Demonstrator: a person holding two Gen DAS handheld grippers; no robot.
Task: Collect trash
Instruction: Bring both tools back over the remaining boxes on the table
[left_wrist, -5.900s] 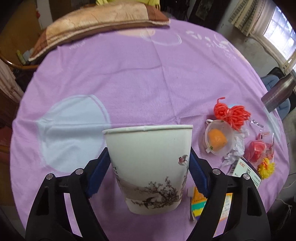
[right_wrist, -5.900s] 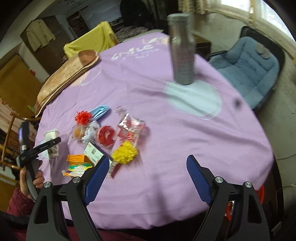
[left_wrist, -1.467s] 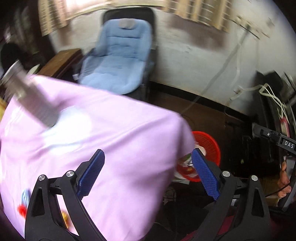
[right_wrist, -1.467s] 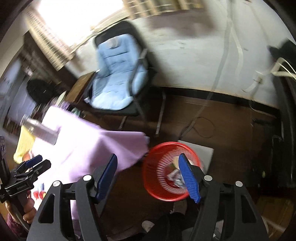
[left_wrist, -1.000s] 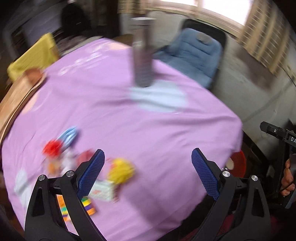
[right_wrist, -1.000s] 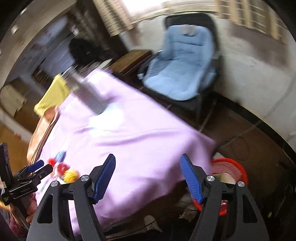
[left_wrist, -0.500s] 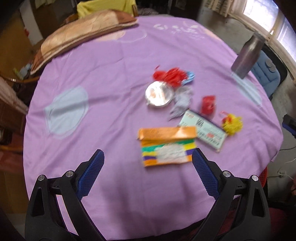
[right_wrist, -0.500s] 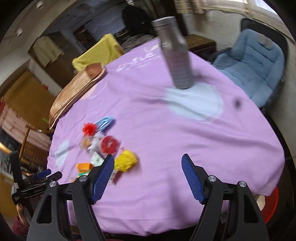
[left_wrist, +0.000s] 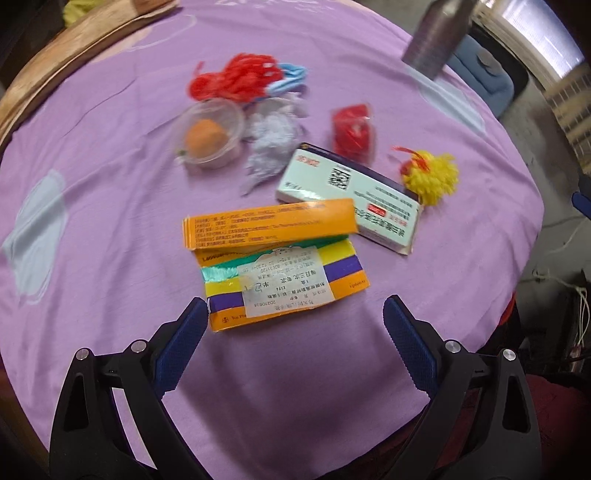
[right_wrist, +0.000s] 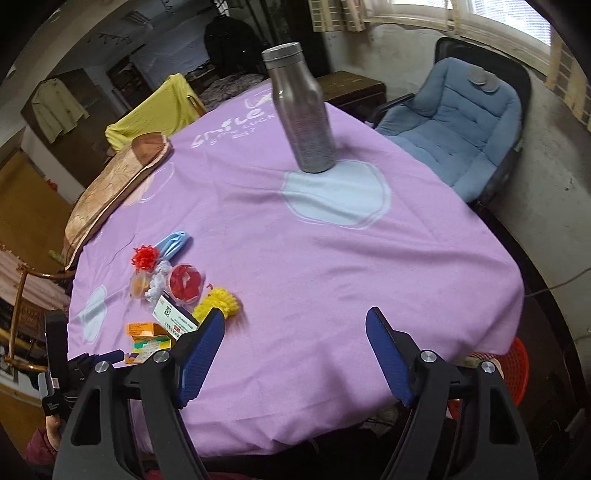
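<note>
Trash lies in a cluster on the purple tablecloth. An orange striped box lies just beyond my left gripper, which points steeply down, open and empty. Behind it are a white carton, a yellow pompom, a red wrapper, crumpled white paper, a clear cup with an orange ball and red yarn. My right gripper hovers over the tablecloth, its jaws opening with nothing between them. The same cluster lies to its left.
A steel bottle stands upright at the far side. A red basket sits on the floor past the table's right edge. A blue chair is behind it. A brown cushion lies at the far left edge.
Both grippers swung from the red basket back over the table. The left one dropped closer to the orange box. The paper cup held earlier is gone from its jaws.
</note>
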